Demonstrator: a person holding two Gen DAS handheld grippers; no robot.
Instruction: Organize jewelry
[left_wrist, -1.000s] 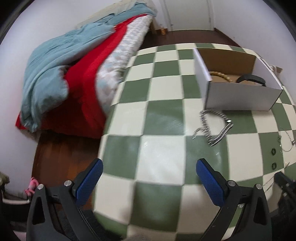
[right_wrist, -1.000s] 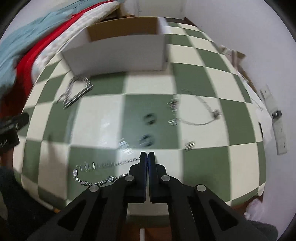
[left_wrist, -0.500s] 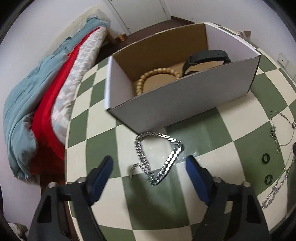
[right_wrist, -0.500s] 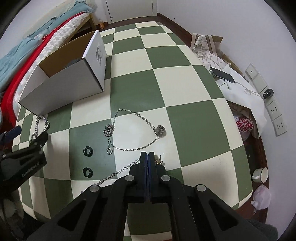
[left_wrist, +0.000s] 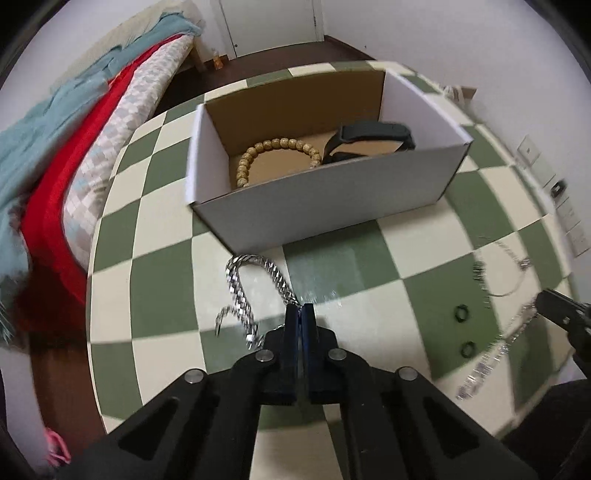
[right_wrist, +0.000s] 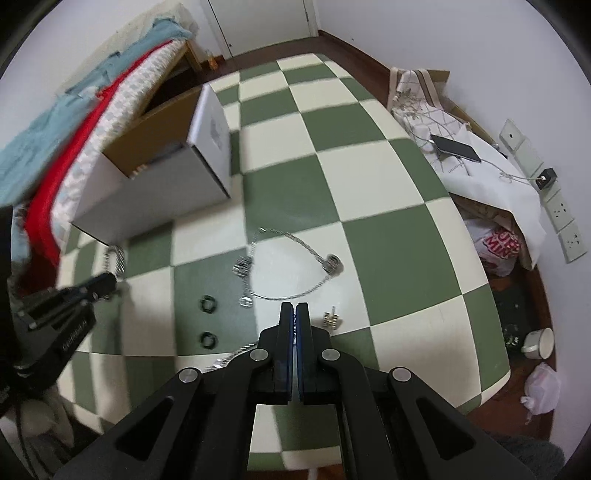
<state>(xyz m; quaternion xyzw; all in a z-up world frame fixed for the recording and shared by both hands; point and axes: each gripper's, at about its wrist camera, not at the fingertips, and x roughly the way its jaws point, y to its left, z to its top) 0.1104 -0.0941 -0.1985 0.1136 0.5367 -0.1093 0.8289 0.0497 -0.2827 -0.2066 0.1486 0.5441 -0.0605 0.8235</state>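
My left gripper (left_wrist: 300, 314) has its jaws pressed together on the chunky silver chain (left_wrist: 242, 291), which trails left of the tips on the checkered table (left_wrist: 166, 280). Just beyond sits the cardboard box (left_wrist: 317, 210), holding a bead bracelet (left_wrist: 273, 147) and a black band (left_wrist: 373, 134). My right gripper (right_wrist: 294, 314) is closed on a thin chain (right_wrist: 236, 356); a pendant necklace (right_wrist: 295, 254) lies ahead.

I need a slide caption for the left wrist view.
Left gripper shut on the silver curb chain before the white box.
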